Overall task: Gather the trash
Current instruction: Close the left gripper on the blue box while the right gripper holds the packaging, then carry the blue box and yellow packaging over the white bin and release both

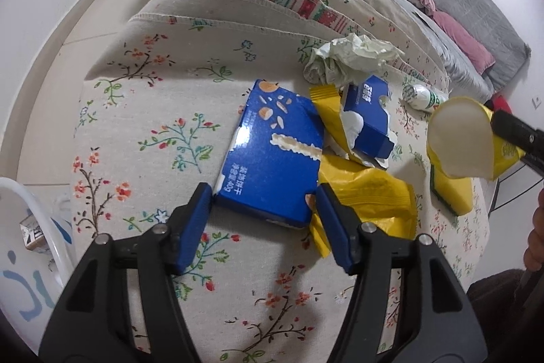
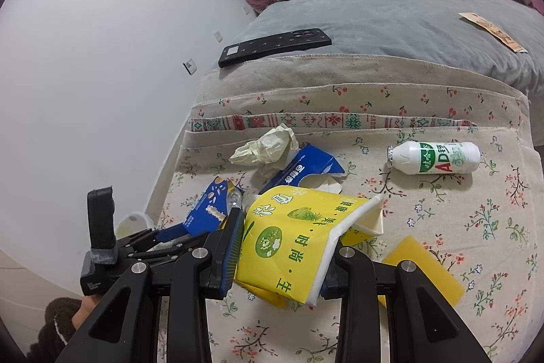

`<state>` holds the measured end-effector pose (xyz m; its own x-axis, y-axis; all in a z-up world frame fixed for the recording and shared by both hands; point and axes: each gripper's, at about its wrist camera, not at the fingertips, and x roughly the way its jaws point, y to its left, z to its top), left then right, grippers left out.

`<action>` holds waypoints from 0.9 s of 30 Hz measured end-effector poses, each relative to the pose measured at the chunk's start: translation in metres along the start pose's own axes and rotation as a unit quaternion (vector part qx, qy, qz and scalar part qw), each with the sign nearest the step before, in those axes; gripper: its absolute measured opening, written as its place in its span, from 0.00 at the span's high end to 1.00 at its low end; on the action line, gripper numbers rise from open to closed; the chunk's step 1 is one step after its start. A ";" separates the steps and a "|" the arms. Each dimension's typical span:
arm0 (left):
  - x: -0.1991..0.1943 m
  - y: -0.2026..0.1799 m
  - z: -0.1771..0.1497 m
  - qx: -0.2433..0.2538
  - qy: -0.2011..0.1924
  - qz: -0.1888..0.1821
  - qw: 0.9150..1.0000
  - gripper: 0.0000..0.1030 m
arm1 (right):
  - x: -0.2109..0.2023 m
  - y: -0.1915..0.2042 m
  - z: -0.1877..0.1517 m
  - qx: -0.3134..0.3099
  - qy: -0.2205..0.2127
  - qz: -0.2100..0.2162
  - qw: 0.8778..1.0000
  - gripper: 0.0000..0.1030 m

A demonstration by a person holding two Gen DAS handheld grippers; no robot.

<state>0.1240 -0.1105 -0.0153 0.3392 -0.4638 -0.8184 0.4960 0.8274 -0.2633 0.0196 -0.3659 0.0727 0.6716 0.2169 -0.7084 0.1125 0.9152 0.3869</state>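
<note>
On the cloth [image 2: 442, 227] spread over the bed lies a cluster of trash. In the right wrist view, the crumpled tissue [image 2: 268, 145] sits farthest back, touching the small box [image 2: 306, 170] just before it. The flat box [image 2: 209, 210] lies left of the paper cup [image 2: 289, 237]. The bottle [image 2: 435, 158] lies on its side, well apart to the right. A phone [image 2: 275, 46] rests behind the cloth.

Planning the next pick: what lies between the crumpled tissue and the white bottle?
Only bare flowered cloth, seen from the right wrist, separates tissue and bottle.
</note>
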 end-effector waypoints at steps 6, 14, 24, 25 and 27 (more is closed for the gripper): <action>-0.003 0.002 -0.001 -0.002 -0.020 0.022 1.000 0.40 | 0.000 0.003 0.001 -0.001 -0.001 0.004 1.000 0.65; -0.016 0.015 0.001 -0.023 -0.043 0.031 0.998 0.40 | 0.001 0.012 0.004 -0.008 -0.003 0.012 1.000 0.65; -0.034 0.037 -0.011 -0.052 -0.059 0.049 0.996 0.40 | 0.011 0.043 0.006 -0.031 0.005 0.031 0.999 0.65; -0.036 0.040 -0.012 -0.055 -0.061 0.050 0.995 0.40 | 0.013 0.046 0.006 -0.034 0.006 0.032 0.999 0.65; -0.043 0.047 -0.015 -0.062 -0.067 0.053 0.994 0.40 | 0.017 0.053 0.005 -0.038 0.009 0.035 0.999 0.65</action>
<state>0.1210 -0.0466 -0.0002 0.4919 -0.4034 -0.7716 0.3524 0.9026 -0.2473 0.0406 -0.3156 0.0842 0.6623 0.2864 -0.6923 0.0104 0.9205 0.3907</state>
